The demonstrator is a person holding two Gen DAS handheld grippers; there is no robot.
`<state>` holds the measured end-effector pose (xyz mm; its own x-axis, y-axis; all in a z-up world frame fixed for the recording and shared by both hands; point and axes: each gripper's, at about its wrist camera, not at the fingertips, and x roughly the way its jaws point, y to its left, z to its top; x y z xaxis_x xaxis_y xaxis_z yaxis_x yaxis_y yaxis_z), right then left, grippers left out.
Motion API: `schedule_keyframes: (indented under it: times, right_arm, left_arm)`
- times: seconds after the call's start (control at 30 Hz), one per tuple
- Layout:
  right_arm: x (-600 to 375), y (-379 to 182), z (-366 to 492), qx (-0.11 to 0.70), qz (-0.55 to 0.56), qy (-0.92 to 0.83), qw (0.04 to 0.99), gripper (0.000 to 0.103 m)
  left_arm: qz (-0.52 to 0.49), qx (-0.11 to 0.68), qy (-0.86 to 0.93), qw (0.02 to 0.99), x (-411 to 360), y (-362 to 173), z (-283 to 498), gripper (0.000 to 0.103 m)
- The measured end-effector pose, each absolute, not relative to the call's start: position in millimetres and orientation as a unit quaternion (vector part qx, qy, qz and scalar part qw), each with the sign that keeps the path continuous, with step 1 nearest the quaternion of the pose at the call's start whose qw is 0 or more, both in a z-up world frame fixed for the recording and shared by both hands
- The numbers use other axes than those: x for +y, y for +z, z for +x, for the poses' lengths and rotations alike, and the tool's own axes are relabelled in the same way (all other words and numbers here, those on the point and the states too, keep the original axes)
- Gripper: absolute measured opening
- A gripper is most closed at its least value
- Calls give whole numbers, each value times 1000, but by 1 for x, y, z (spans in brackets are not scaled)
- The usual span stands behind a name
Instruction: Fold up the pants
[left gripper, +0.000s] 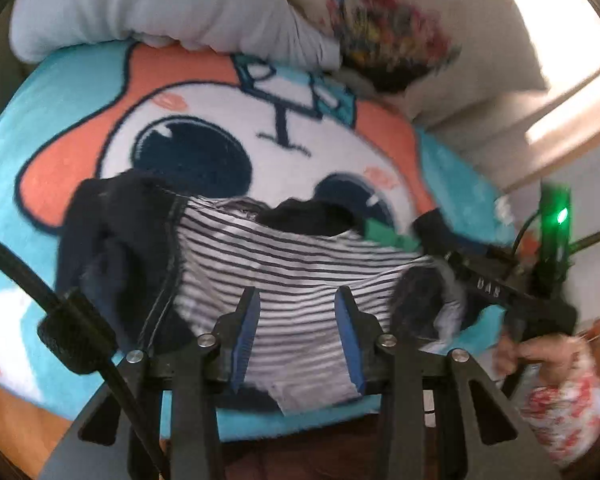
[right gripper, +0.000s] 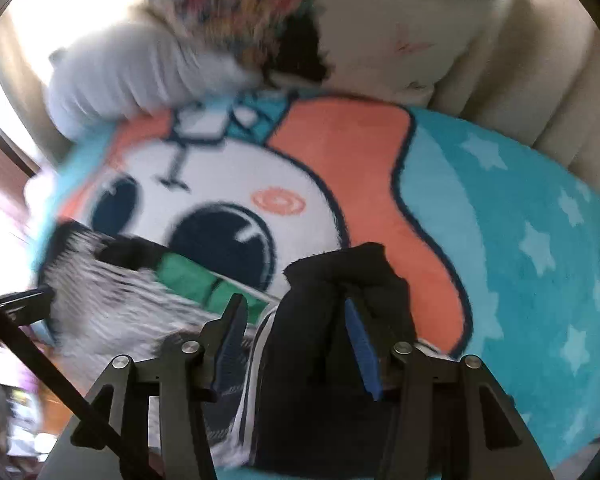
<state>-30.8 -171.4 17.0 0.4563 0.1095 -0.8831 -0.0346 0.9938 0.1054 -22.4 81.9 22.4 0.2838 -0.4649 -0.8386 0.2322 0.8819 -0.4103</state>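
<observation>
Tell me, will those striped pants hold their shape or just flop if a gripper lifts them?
Probably flop: the striped pants already lie bunched and wrinkled on the cartoon blanket. They look thin, so likely light. The dark lining between the right gripper fingers sags in soft folds, so expect draping.

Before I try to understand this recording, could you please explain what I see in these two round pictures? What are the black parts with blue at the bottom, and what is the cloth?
There is no robot here. A person holds one hand-held tool in each hand, and each tool carries a wide-angle camera that looks forward along its two fingers. So one picture is from the left tool and the other from the right tool.

The black arms with blue pads are the fingers. Both tools look open, with cloth lying between the fingers.

The cloth is the pants, dark outside and striped inside, bunched up, not yet folded. They lie on a blanket with a cartoon face, blue with stars. Pillows lie behind it.

In the left picture you also see the person's hand holding the other tool.
</observation>
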Motion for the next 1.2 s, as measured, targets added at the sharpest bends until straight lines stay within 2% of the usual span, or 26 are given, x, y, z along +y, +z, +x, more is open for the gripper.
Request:
schedule_keyframes:
  times: [0.03,0.2,0.3,0.4,0.57,0.67,0.7,0.73,0.8,0.87,0.93,1.17,1.2]
  right_arm:
    - [-168,11,-28,526,13,23,850,11]
    - [-197,25,-46,502,56,-2,863,10]
    - [-238,45,-82,456,133,-23,880,10]
    - [-280,39,-115,440,213,-39,871,11]
    - [-331,1,-169,465,283,-106,832,17]
    - [-353,1,-191,440,332,-115,826,20]
    - [-358,4,-195,425,346,-109,829,28]
    - [-360,5,-196,412,358,-97,832,42]
    - [-363,7,-192,394,383,-66,833,58]
    - [-360,4,-184,385,408,-37,827,61]
    - [-354,-1,-172,385,425,-10,819,69]
    - [-323,-30,-131,441,388,2,810,71]
    - [-319,-31,-128,445,380,4,811,67]
  left_arm:
    - [-84,564,-216,793,74,14,-21,37]
    - [-70,583,-217,780,70,-6,-21,37]
    - [-83,584,-226,775,76,-8,-19,37]
    - [-90,584,-231,773,78,-9,-19,37]
    - [-79,579,-231,777,74,-10,-20,37]
    - [-82,580,-231,777,75,-10,-20,37]
    - [-82,580,-231,777,75,-10,-19,37]
    - [-81,579,-230,778,74,-10,-19,37]
    - [-80,580,-228,778,74,-9,-19,38]
    - [-78,580,-225,779,73,-8,-20,38]
    - [-78,578,-224,781,73,-8,-20,38]
    - [-88,568,-216,790,75,-6,-21,39]
    - [-89,566,-214,791,75,-6,-22,39]
